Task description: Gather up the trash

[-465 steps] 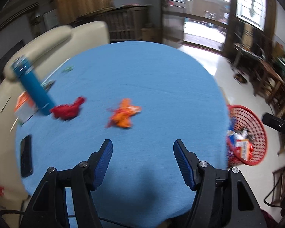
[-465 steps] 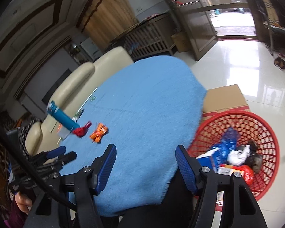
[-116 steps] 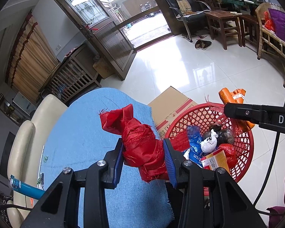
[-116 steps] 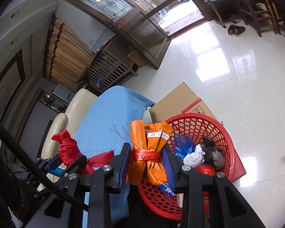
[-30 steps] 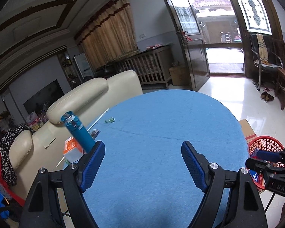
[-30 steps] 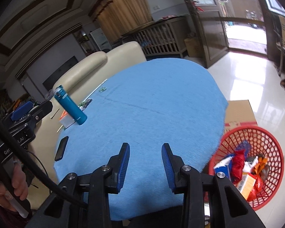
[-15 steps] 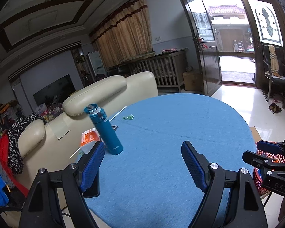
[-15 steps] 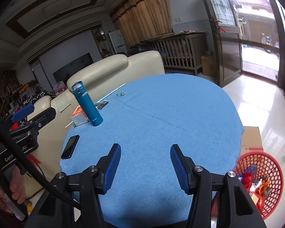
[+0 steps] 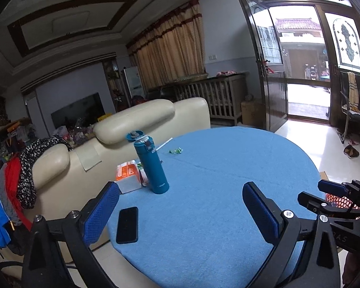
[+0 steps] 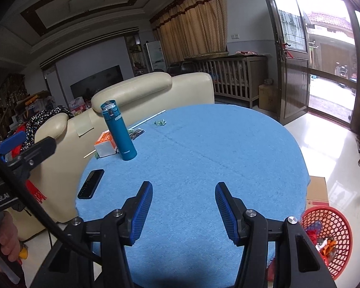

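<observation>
1. My left tongs (image 9: 180, 213) hang above the near edge of the blue table (image 9: 228, 168). Their jaws are opening, already very wide, with nothing between them.
2. Left of centre on the table lie a black phone (image 9: 127, 225), an orange-and-white box (image 9: 128, 176) and an upright teal bottle (image 9: 151, 165). I judge none of these to be trash.
3. Past the bottle, near the far edge, sits a small green wrapper (image 9: 176, 151). It looks like the only scrap left to collect. It lies ahead and slightly left of both tongs, well apart from them; its long axis runs roughly side to side.
4. A thin white stick (image 9: 164, 144) lies just beside the wrapper, angled toward the sofa (image 9: 144, 120).
5. My left tongs seem the nearer pair, though the bottle stands close to the straight line to the wrapper.
6. My right tongs (image 10: 183, 212) hover over the near edge, jaws moderately apart and empty.
7. The red basket (image 10: 328, 237) sits on the floor at lower right, holding bagged trash.
</observation>
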### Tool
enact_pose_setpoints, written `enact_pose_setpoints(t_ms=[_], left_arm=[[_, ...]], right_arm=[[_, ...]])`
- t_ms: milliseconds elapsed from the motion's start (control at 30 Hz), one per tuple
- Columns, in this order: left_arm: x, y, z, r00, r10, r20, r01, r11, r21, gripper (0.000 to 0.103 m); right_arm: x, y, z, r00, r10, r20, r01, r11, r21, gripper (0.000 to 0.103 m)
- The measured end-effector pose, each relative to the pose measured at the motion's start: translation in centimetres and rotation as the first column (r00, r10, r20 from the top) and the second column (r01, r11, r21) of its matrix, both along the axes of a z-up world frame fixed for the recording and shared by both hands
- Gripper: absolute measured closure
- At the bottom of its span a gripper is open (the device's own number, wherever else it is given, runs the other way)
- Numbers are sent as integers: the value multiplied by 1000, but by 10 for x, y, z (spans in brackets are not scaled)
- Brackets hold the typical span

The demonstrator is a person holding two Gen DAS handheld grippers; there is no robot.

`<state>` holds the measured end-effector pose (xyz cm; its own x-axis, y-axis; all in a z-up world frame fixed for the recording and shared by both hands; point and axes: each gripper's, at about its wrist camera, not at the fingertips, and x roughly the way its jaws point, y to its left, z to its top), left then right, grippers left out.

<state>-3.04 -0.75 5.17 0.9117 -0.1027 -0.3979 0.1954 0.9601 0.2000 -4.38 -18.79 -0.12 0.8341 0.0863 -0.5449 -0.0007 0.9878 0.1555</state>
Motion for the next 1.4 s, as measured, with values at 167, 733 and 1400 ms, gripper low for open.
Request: enact_pose_setpoints(t_ms=[167,733,1400], left_arm=[[-7,7,0,1000,-6,-6,6,1000,-2,1],[-14,12,-4,1000,25,-14,-25,999,26,1],[-13,29,-4,999,48,-26,-48,999,-3,1]], right_arm=[[1,11,-1,1000,18,-5,-18,1000,-11,45],[0,16,0,1000,8,-6,-9,1000,-20,45],[6,31,-2,1000,21,-15,-22,999,-41,45]])
